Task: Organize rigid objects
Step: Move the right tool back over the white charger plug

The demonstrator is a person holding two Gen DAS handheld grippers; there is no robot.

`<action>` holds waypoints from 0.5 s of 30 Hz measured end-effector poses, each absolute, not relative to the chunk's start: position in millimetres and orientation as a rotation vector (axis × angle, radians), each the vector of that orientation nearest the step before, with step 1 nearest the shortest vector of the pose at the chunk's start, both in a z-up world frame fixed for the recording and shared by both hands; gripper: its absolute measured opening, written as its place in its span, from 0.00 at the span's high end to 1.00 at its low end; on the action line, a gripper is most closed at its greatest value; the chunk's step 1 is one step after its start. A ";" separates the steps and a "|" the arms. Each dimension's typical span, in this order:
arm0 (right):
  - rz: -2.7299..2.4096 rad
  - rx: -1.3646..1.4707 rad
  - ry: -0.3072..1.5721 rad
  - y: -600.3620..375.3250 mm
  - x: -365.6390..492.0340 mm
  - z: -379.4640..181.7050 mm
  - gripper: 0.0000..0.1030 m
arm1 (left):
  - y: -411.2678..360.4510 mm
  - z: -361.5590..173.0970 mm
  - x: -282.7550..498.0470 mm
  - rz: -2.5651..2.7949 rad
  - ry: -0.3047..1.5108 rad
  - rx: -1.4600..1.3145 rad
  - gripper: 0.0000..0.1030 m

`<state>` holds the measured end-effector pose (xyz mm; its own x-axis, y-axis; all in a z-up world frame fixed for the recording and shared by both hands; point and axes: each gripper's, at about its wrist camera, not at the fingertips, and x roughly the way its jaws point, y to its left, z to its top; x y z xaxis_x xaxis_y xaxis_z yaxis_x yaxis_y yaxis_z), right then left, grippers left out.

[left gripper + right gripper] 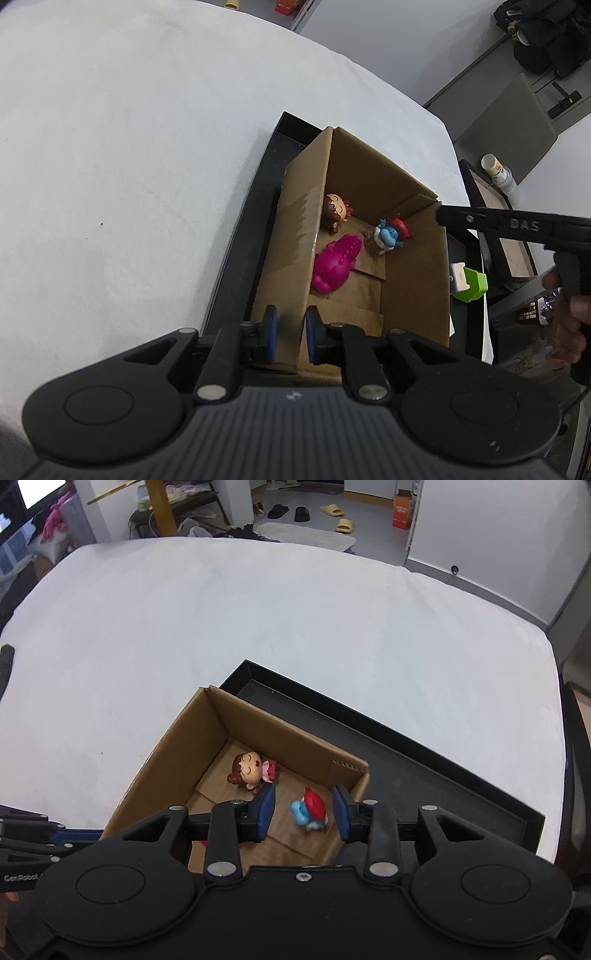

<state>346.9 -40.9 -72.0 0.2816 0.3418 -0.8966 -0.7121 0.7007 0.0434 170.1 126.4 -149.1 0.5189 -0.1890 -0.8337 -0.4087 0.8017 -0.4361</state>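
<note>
An open cardboard box (413,280) stands in a black tray (236,254) on the white table. Inside lie a brown-haired doll figure (335,212), a pink dinosaur toy (334,266) and a blue figure with a red cap (392,232). My left gripper (291,332) hovers over the box's near wall, jaws a little apart and empty. My right gripper (302,814) is open above the box (166,760), with the blue figure (310,810) lying below between its fingers, blurred. The doll (251,770) lies beyond its left finger. The right gripper's arm also shows in the left wrist view, at the right.
The black tray (424,771) extends past the box to the right. A green and white block (467,284) sits beside the box's right wall. Wide white tablecloth (295,620) lies beyond. Slippers and clutter lie on the floor far off.
</note>
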 end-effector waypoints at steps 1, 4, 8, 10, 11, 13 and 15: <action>0.730 -0.393 1.072 -44.3 347.1 -70.3 0.66 | 126.2 -149.0 170.2 0.146 1.036 -0.655 0.86; 0.723 -0.361 1.072 -55.6 349.4 -64.1 0.66 | 125.7 -148.7 170.5 0.152 1.036 -0.655 0.86; 0.710 -0.323 1.068 -71.3 354.3 -56.0 0.65 | 124.3 -146.9 170.9 0.161 1.034 -0.648 0.86; 0.698 -0.308 1.066 -79.3 357.9 -53.3 0.65 | 123.5 -146.6 171.2 0.166 1.035 -0.644 0.86; 0.693 -0.302 1.067 -83.2 359.6 -52.5 0.65 | 123.0 -146.5 171.2 0.168 1.035 -0.642 0.86; 0.683 -0.294 1.070 -91.6 362.5 -51.7 0.65 | 122.8 -146.4 171.4 0.173 1.037 -0.640 0.86; 0.675 -0.284 1.078 -99.4 364.9 -52.9 0.65 | 121.6 -146.4 171.9 0.179 1.038 -0.638 0.86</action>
<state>364.9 -99.4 -52.9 0.2994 0.3667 -0.8809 -0.6318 0.7680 0.1050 171.9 121.6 -146.4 0.5117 -0.1547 -0.8451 -0.4284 0.8067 -0.4071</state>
